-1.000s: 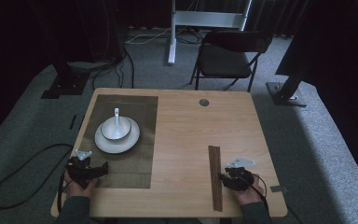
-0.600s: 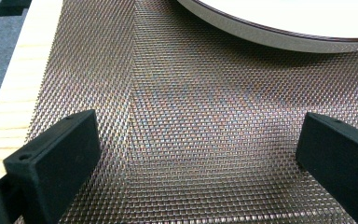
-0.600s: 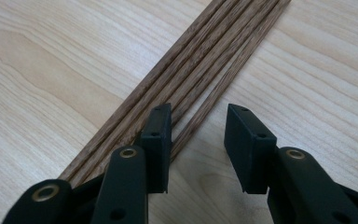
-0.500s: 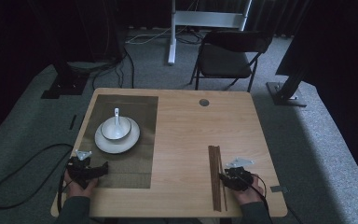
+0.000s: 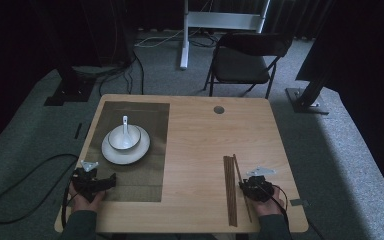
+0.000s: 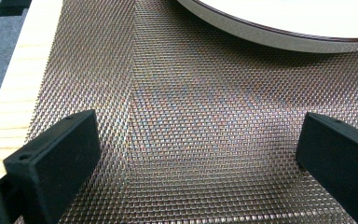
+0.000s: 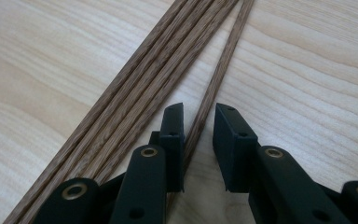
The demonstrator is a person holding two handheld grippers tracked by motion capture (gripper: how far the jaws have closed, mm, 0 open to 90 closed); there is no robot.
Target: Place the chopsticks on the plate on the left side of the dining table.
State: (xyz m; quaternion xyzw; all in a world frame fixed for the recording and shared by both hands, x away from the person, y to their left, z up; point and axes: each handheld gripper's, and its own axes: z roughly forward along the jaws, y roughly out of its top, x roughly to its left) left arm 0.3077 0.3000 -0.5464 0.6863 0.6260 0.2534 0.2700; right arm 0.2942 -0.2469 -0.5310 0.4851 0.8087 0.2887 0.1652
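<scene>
Right gripper (image 7: 199,140) has just been closing around one stray chopstick (image 7: 216,79), jaws not yet pinching it; lifting it remains, and the bundled chopsticks (image 7: 158,79) lie untouched.

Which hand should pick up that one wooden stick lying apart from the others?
The right. The right gripper has just been closing, with the single stick between its fingers. The left gripper sits open over the woven mat near the plate.

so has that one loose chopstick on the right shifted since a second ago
Yes. The single chopstick lay flat against the chopstick bundle before; now it angles away to the right, between the right gripper jaws, which have just been closing.
</scene>
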